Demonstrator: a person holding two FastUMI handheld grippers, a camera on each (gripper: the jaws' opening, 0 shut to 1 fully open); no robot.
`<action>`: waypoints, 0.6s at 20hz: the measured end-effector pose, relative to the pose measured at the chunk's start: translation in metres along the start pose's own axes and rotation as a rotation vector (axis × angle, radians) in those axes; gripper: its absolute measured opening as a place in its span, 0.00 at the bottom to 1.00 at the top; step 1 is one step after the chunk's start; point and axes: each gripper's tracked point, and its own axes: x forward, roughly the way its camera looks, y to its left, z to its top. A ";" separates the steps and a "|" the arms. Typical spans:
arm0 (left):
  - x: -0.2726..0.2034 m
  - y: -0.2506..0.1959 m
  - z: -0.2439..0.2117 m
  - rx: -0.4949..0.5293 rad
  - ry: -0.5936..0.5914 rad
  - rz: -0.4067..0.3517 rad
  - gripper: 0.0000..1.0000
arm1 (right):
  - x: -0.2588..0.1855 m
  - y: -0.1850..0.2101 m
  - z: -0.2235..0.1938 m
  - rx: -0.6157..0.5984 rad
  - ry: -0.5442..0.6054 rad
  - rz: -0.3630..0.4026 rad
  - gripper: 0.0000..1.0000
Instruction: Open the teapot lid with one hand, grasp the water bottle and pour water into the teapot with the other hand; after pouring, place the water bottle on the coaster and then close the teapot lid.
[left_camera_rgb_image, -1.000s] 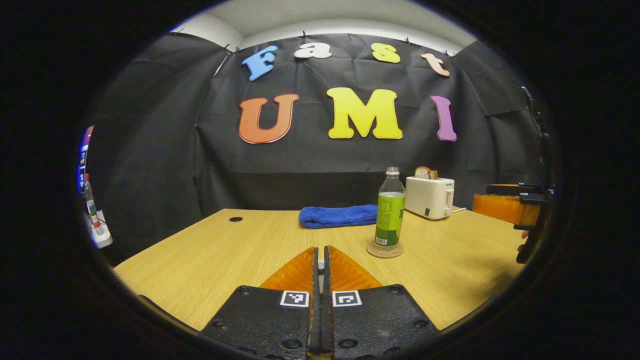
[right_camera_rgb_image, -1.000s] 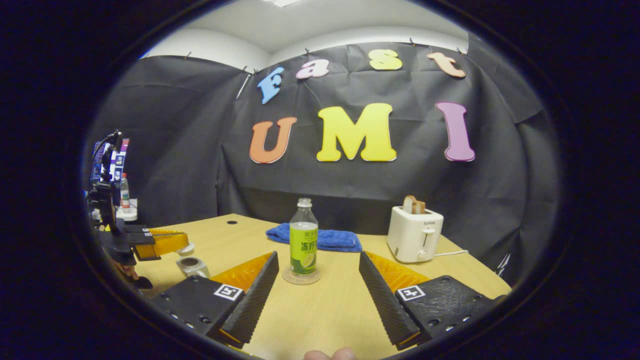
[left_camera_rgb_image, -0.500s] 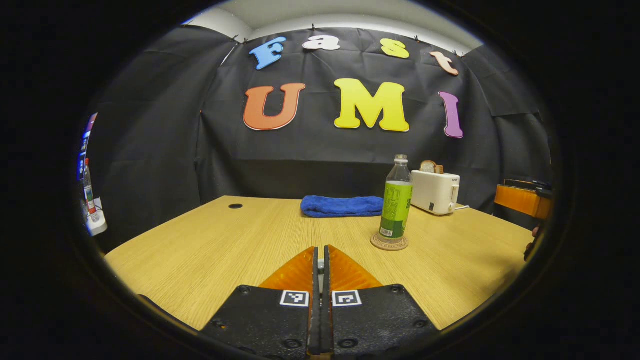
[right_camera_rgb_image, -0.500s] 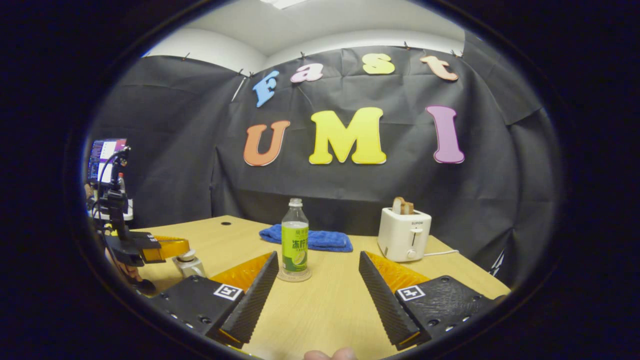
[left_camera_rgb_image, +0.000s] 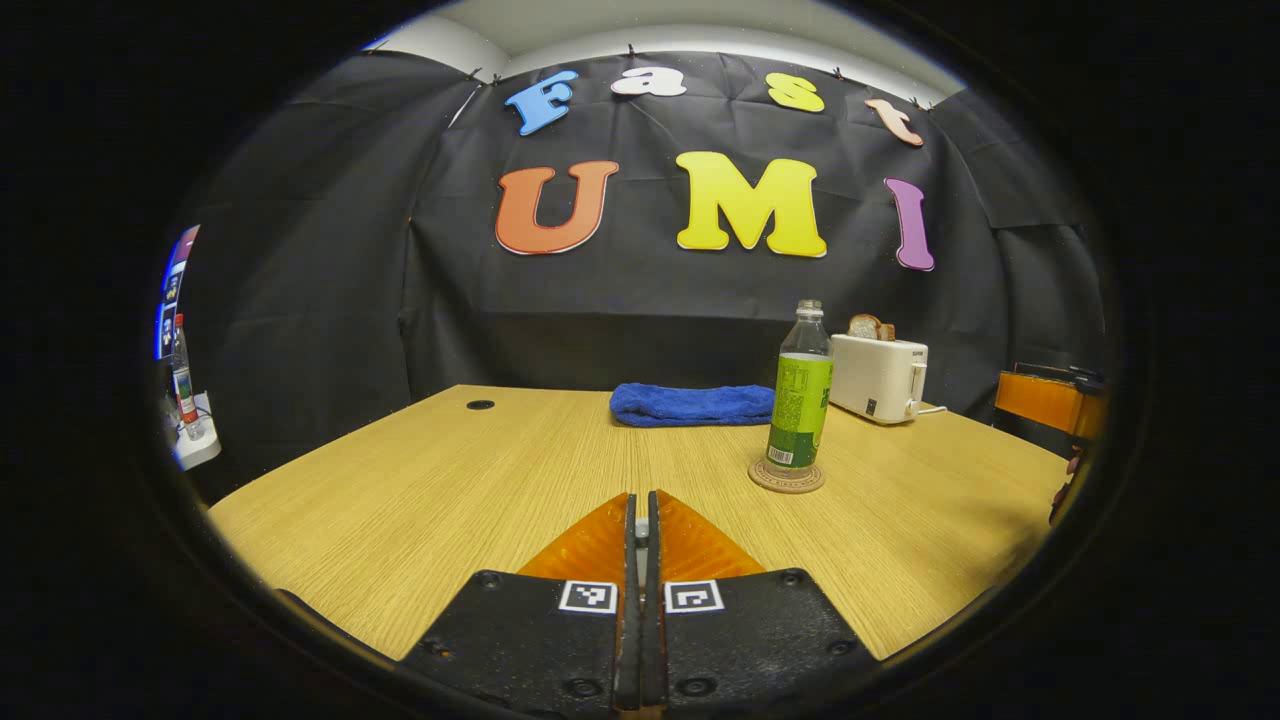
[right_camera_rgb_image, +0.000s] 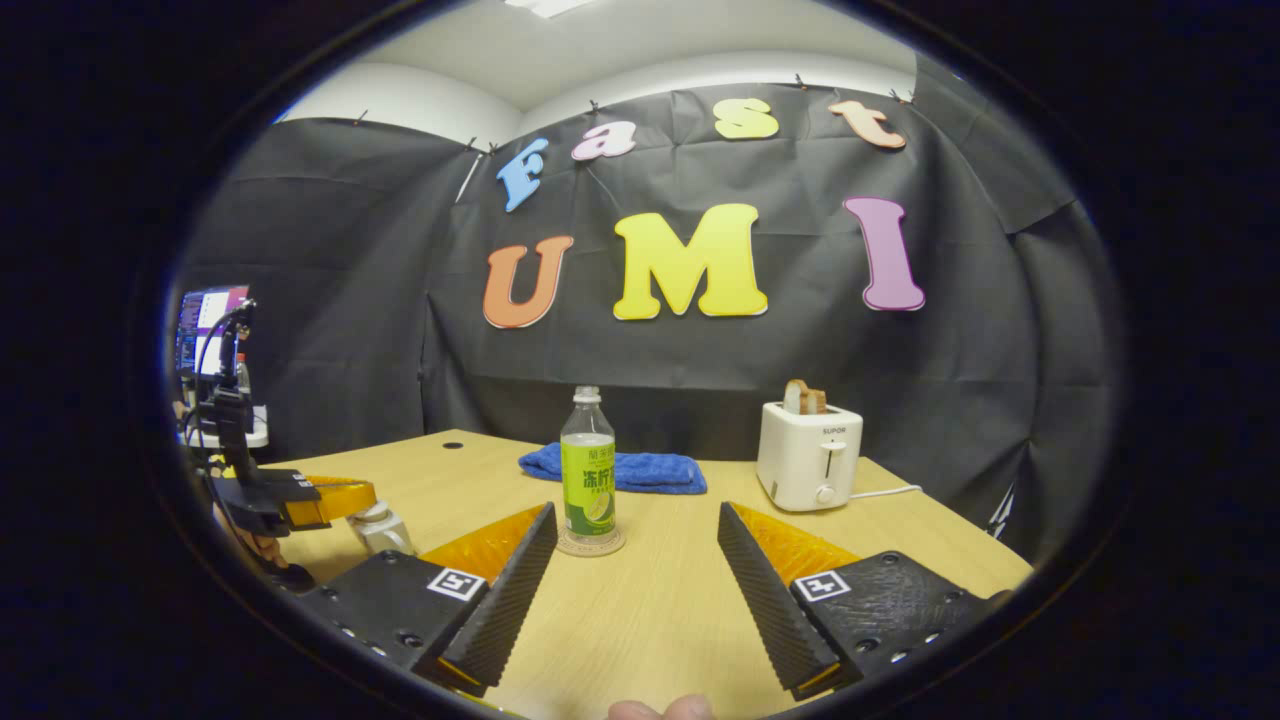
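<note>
Bottle on coaster looks slippery; I'd grip mid-label. Right hand-held gripper spread, left hand-held gripper pressed together.

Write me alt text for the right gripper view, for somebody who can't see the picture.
The right gripper is open above a wooden table, facing a water bottle that stands upright on a coaster. Behind are a blue towel and a white toaster; at far left the left gripper is at a small teapot.
</note>
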 end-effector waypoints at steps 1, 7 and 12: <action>0.000 0.000 -0.001 0.001 0.000 0.005 0.04 | -0.001 0.000 0.000 0.002 0.001 0.000 0.95; 0.001 -0.002 -0.004 -0.008 0.017 0.011 0.07 | -0.005 -0.004 -0.001 0.011 -0.002 -0.010 0.97; -0.007 0.007 0.015 0.023 -0.030 0.062 0.58 | -0.008 -0.011 -0.005 0.028 0.008 -0.037 0.96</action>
